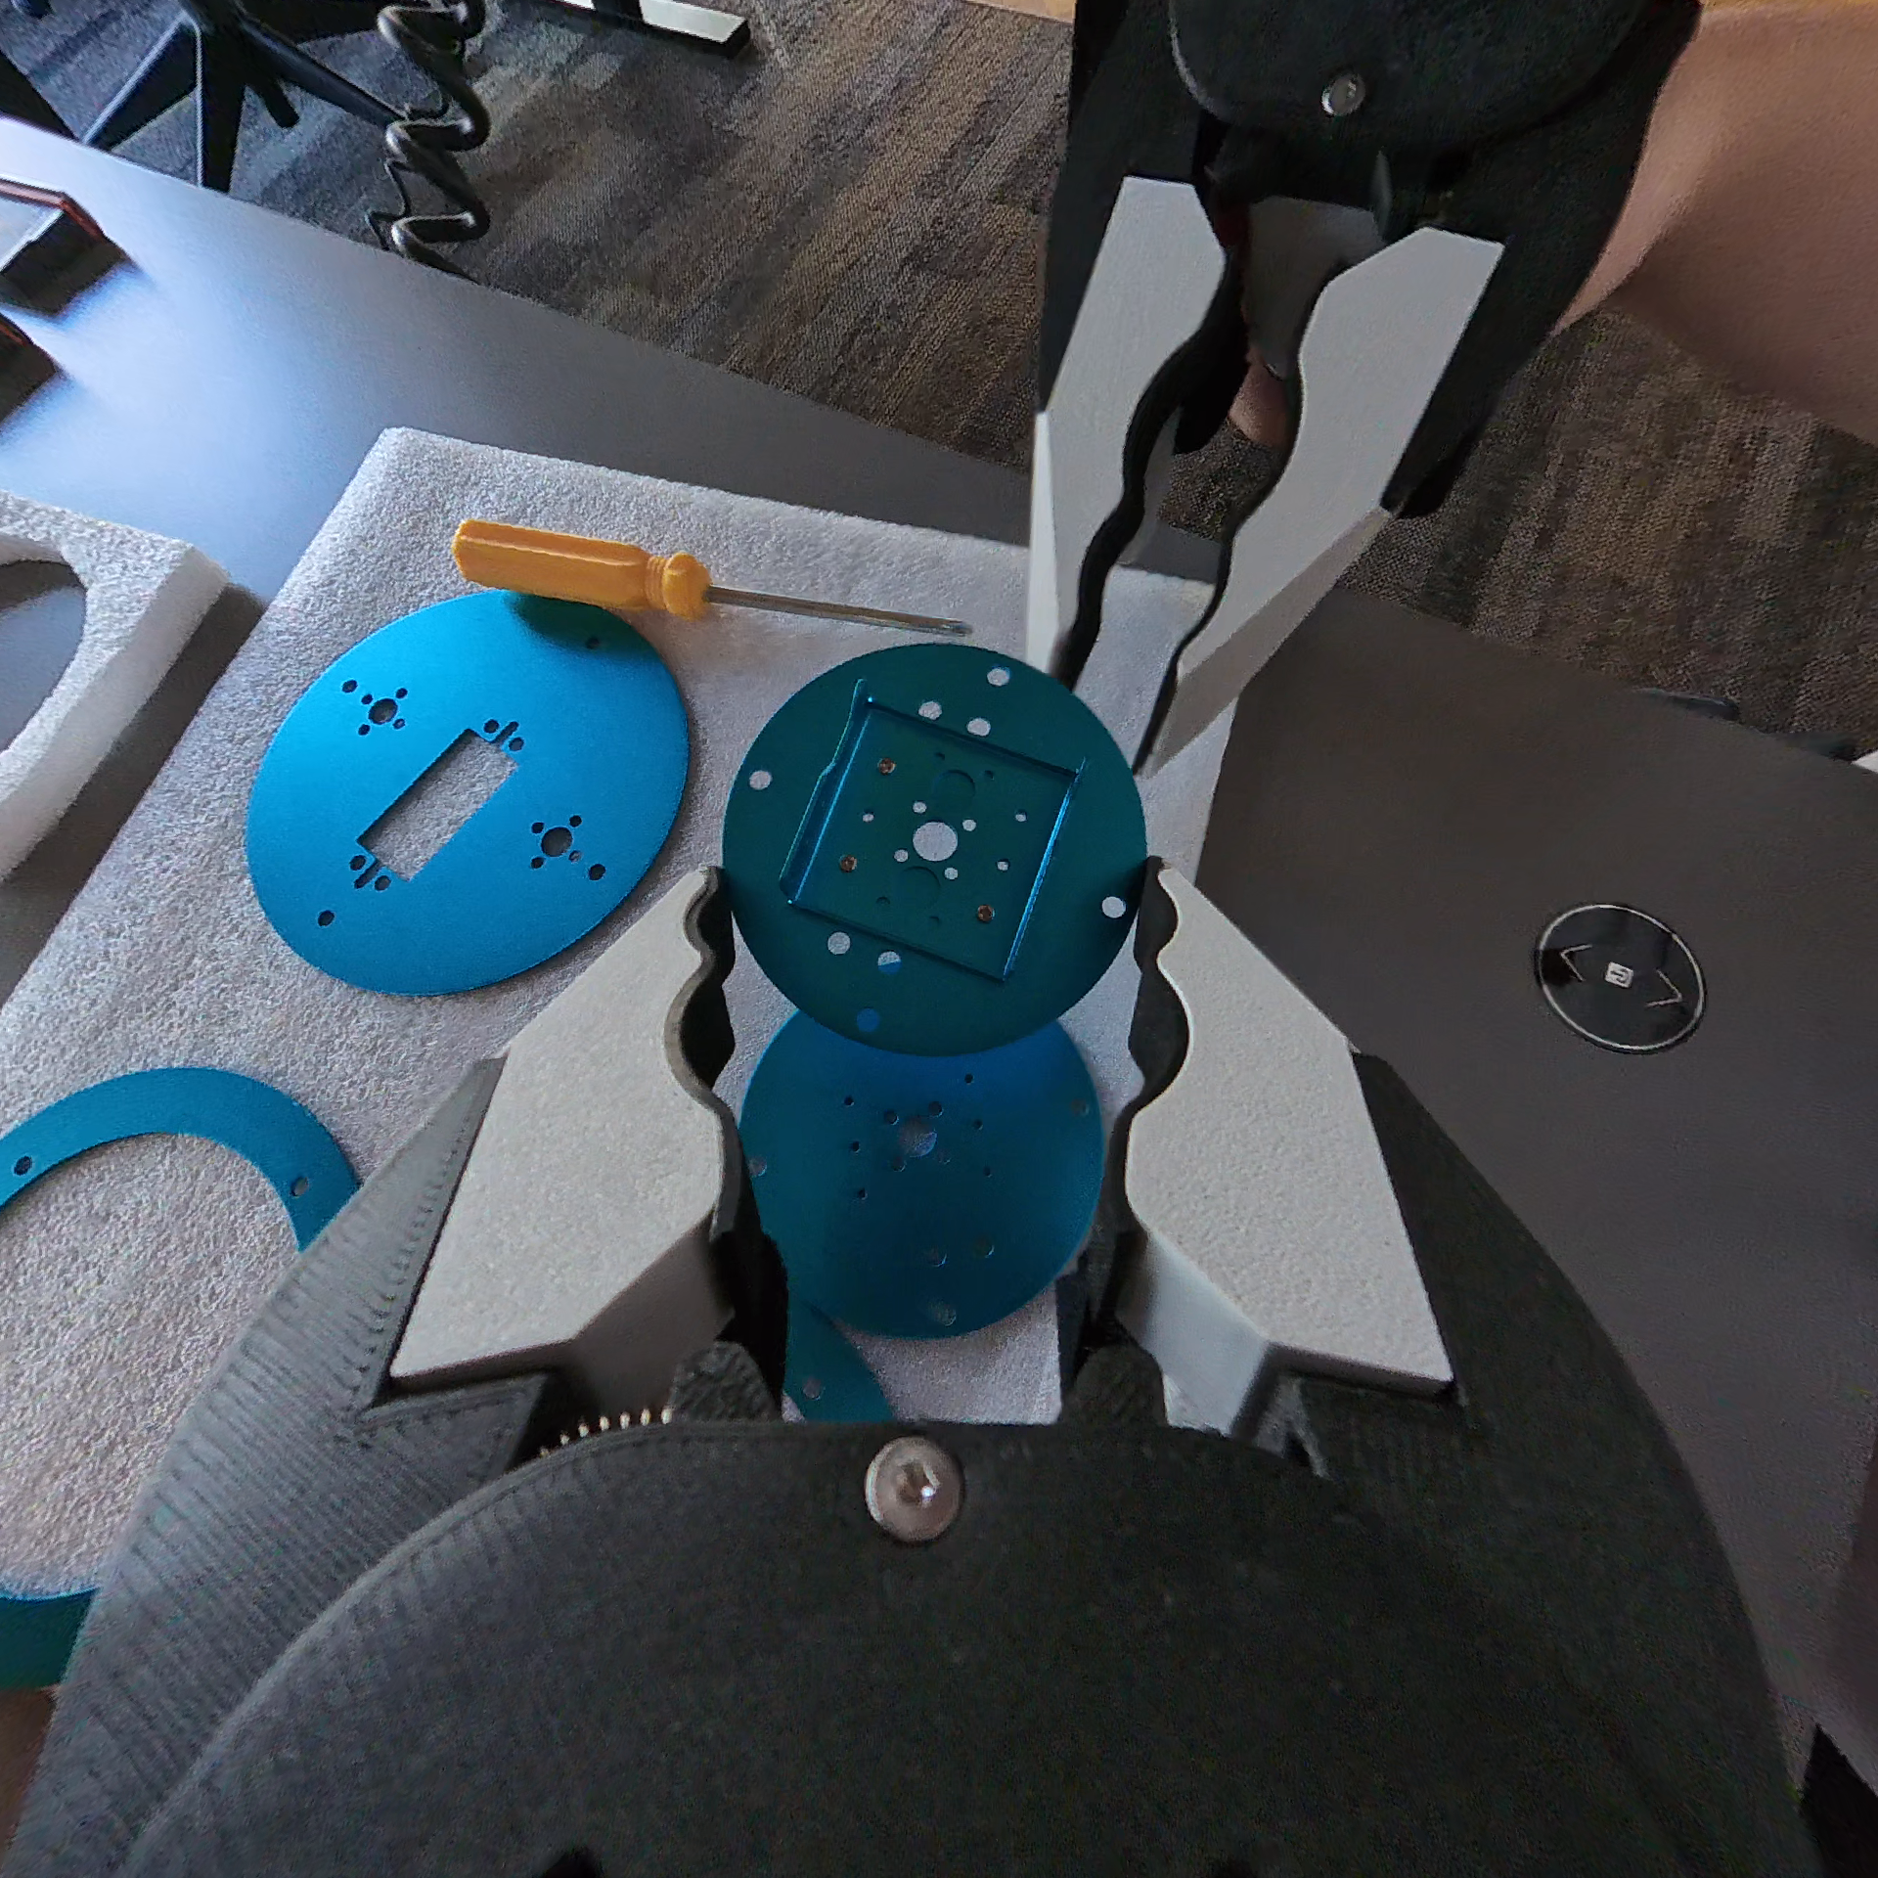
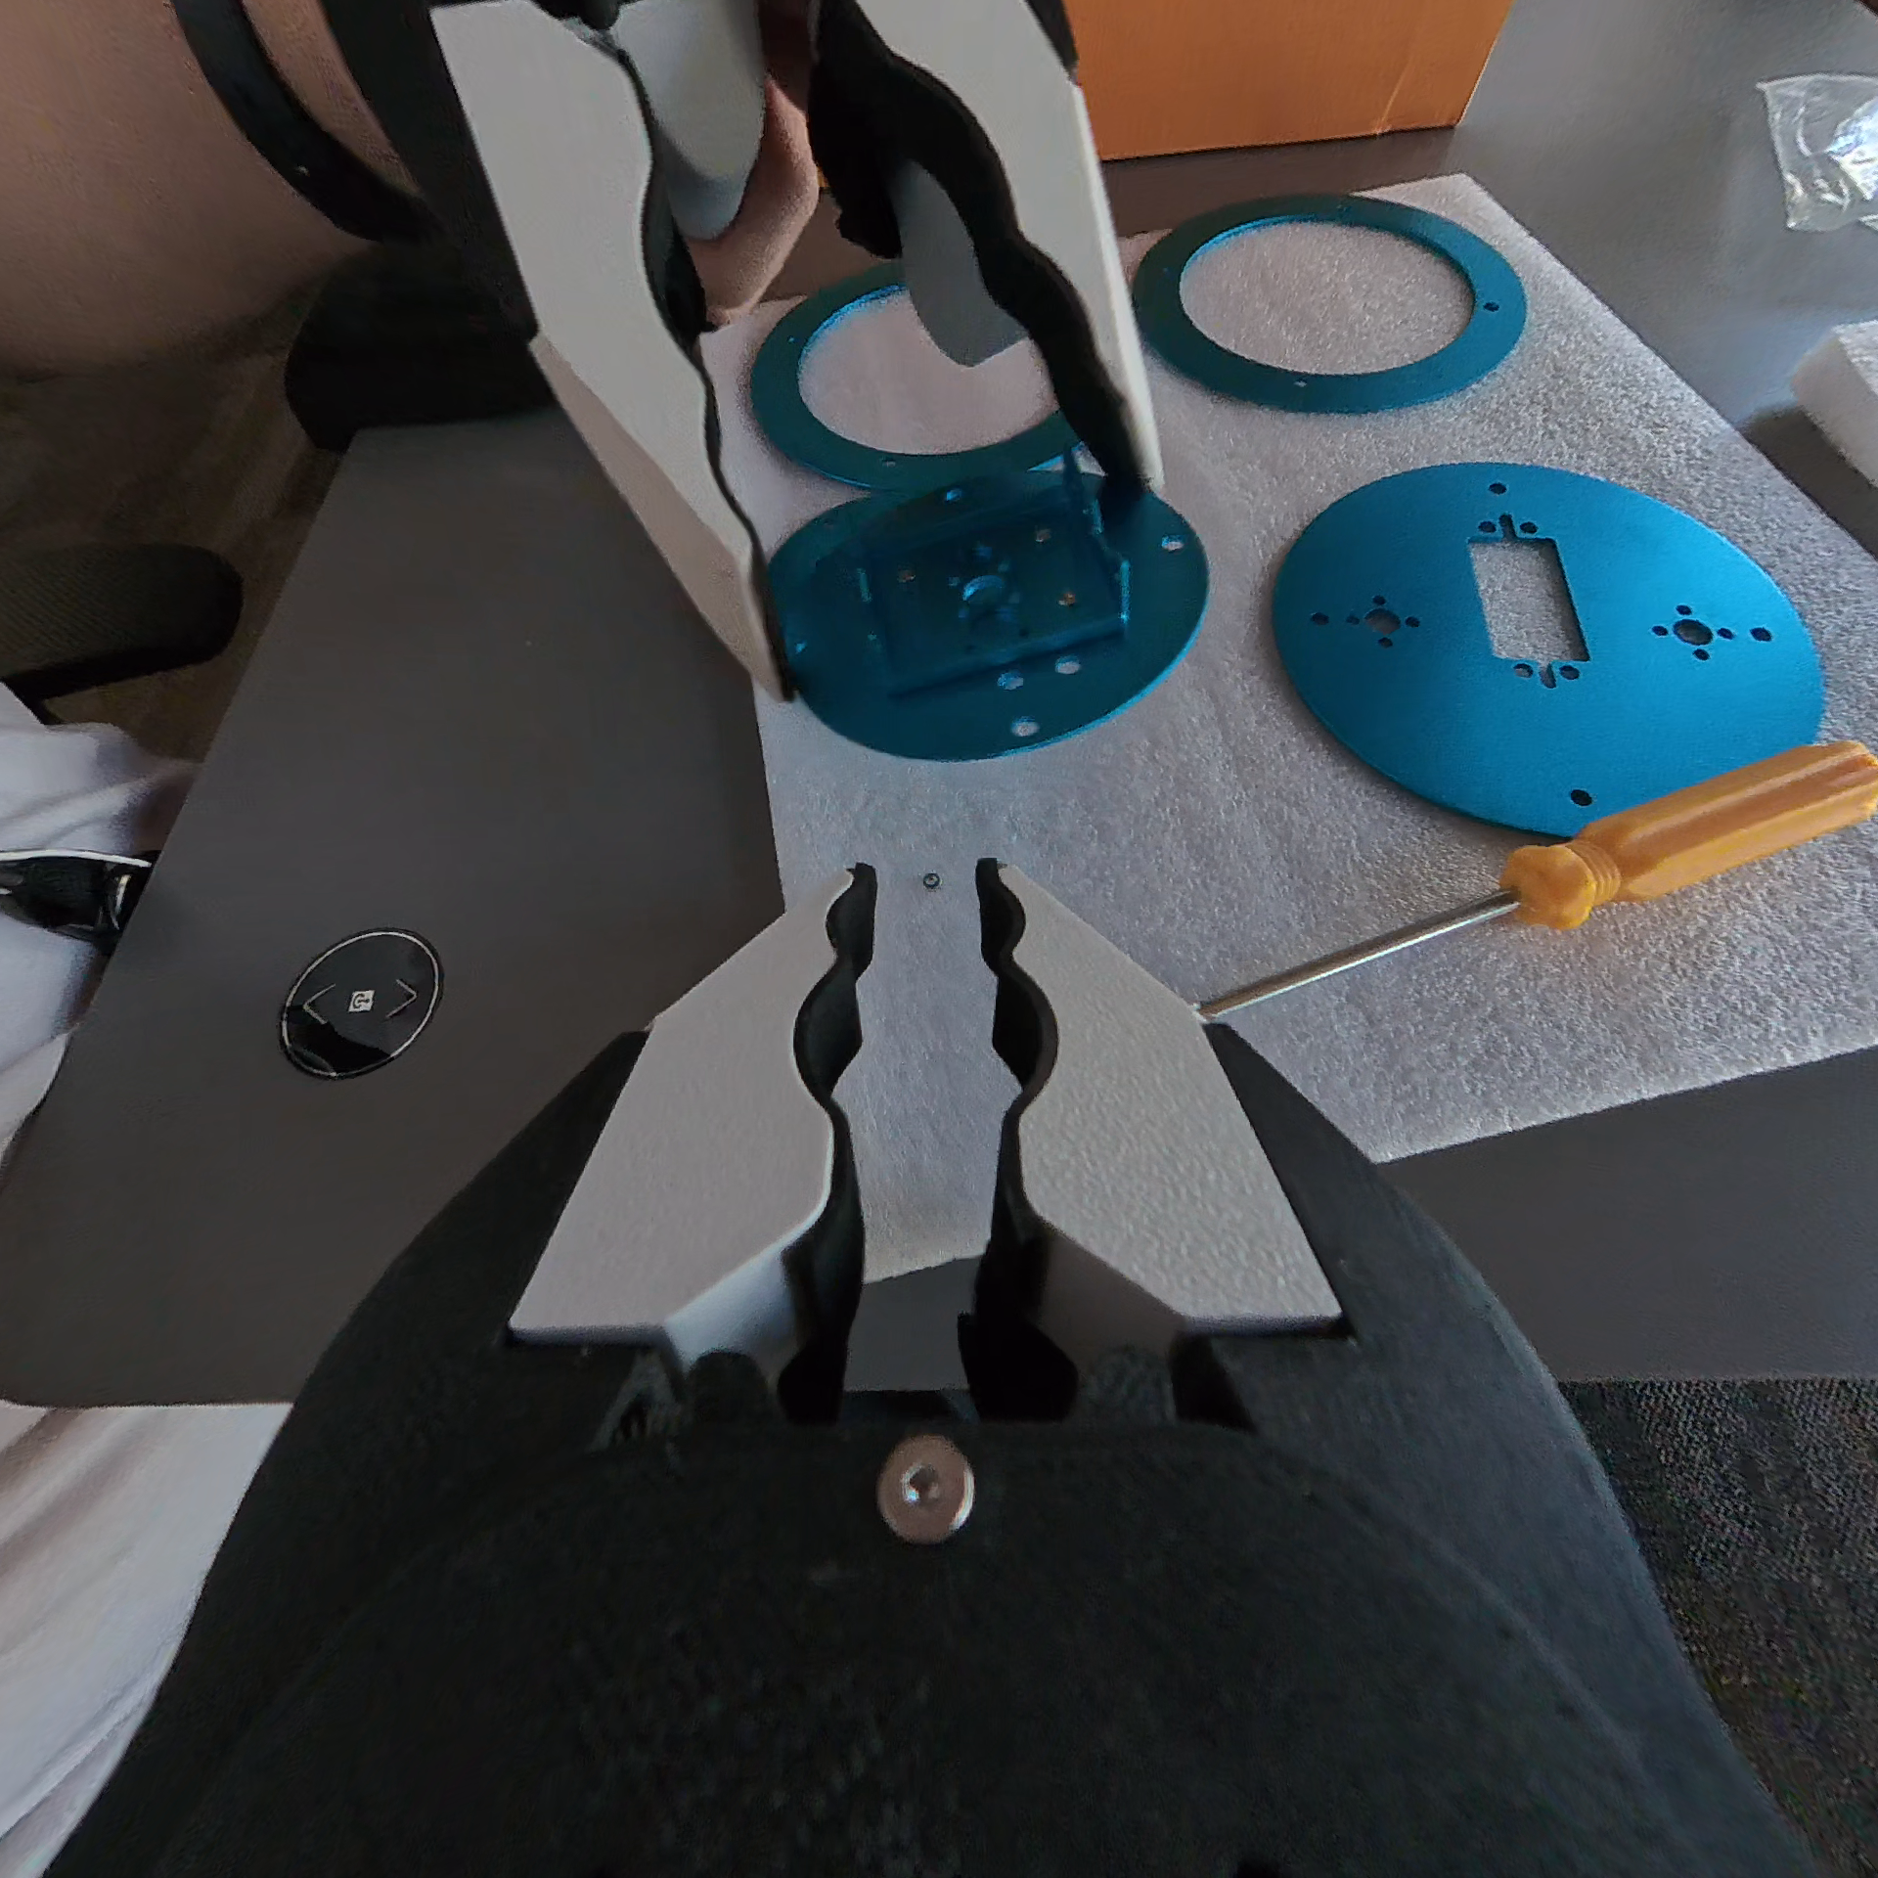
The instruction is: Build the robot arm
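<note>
a: your left gripper (image 1: 932, 879) has its fingers (image 1: 610, 1067) closed on opposite edges of the blue disc (image 1: 935, 813), over a second disc (image 1: 915, 1199) on the foam sheet (image 1: 203, 1016).
b: which way does it face?
a: square bracket side up; being round, it shows no long axis. your right gripper (image 2: 925, 874) hovers part open and empty, with a tiny ring (image 2: 932, 882) at its tips.

A dark grey counter (image 1: 528, 346) stands on grey-brown carpet (image 1: 813, 203). Black chair legs (image 1: 234, 71) rise beyond it, and an orange cardboard box (image 2: 1280, 71) sits at its far edge.
</note>
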Demonstrator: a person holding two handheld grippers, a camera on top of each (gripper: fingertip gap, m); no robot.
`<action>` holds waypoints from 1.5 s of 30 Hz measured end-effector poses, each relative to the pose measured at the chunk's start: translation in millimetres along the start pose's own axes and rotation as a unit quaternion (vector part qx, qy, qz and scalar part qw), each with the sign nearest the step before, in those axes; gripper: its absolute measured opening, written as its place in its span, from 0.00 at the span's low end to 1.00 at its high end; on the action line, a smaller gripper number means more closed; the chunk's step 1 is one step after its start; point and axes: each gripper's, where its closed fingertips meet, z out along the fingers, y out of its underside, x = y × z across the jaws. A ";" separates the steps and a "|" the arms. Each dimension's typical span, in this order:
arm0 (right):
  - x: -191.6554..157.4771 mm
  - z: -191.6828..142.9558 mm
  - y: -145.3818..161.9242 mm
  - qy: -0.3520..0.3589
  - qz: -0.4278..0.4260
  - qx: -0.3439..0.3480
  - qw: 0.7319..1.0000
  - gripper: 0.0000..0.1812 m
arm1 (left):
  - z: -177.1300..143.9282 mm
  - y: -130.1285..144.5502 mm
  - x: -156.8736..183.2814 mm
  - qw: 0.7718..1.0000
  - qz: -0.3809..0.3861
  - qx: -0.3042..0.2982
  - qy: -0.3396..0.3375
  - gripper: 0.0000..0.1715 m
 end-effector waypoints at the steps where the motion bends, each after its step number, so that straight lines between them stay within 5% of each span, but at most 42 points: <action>1: -0.6 2.5 1.7 0.000 -0.005 -0.004 1.000 0.10 | -0.7 0.5 -2.7 1.000 -0.006 0.002 -0.002 0.46; 12: 1.6 13.3 9.3 -0.017 -0.024 -0.072 0.997 0.06 | -26.8 -4.1 -24.0 0.999 -0.015 0.010 -0.039 0.46; 21: 1.6 3.3 14.7 0.006 -0.044 -0.091 0.995 0.02 | -9.6 -14.0 -14.2 1.000 -0.011 0.012 -0.013 0.46; 45: 9.0 -44.5 24.8 0.060 0.022 0.024 0.998 0.16 | 49.0 -11.6 27.8 0.998 0.040 -0.037 0.037 0.46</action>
